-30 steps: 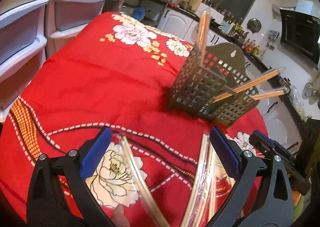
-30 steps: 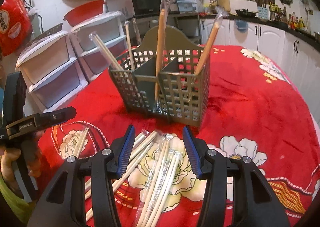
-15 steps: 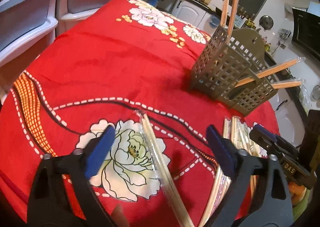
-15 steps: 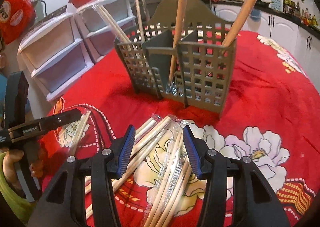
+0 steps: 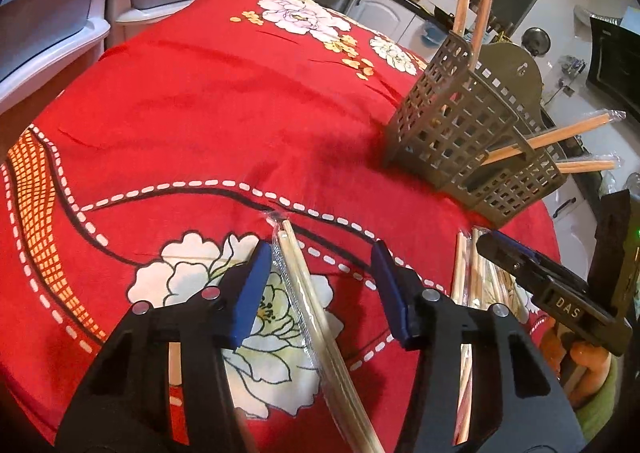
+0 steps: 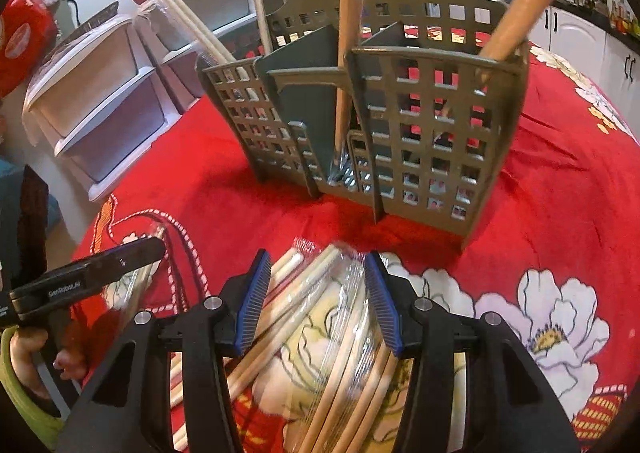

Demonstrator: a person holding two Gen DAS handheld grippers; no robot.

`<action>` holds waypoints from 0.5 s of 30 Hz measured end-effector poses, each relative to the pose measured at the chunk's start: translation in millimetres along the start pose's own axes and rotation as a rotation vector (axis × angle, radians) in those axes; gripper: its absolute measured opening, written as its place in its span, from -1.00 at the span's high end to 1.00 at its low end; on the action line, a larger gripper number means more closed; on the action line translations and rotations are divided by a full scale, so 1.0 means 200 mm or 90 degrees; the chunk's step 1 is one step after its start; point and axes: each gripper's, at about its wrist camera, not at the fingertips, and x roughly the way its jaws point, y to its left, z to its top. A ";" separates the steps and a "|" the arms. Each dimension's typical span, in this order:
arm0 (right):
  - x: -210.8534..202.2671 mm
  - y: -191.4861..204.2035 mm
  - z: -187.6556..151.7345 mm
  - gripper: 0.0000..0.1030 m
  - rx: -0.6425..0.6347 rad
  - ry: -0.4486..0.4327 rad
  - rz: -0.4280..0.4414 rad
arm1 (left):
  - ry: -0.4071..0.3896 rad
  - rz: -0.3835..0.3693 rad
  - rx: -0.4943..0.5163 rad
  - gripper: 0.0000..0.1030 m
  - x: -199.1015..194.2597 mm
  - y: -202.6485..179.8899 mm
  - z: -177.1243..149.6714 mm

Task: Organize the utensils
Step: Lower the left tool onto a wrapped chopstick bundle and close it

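Both grippers' fingers gape: the left gripper (image 5: 320, 285) straddles one wrapped chopstick pair (image 5: 316, 317), the right gripper (image 6: 318, 297) a chopstick pile (image 6: 332, 329) before the caddy (image 6: 400, 125).

My left wrist camera sits low over the red floral cloth (image 5: 208, 101), facing the grey utensil caddy (image 5: 460, 133) from its side, some way off. My right one faces the caddy (image 6: 400, 125) close up. Both share the caddy, the cloth and the wrapped chopsticks (image 6: 320, 317).
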 end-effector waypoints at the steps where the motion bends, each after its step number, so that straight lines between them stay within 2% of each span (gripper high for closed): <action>1: 0.01 0.00 0.01 0.14 0.001 0.001 -0.001 | 0.000 0.000 0.000 0.16 0.00 0.00 0.00; 10: 0.06 -0.02 0.04 0.63 0.007 0.006 -0.003 | 0.005 -0.001 0.000 0.17 0.04 0.00 0.04; 15: 0.03 -0.05 0.06 0.83 0.011 -0.010 -0.003 | 0.006 0.003 0.000 0.21 0.06 0.00 0.07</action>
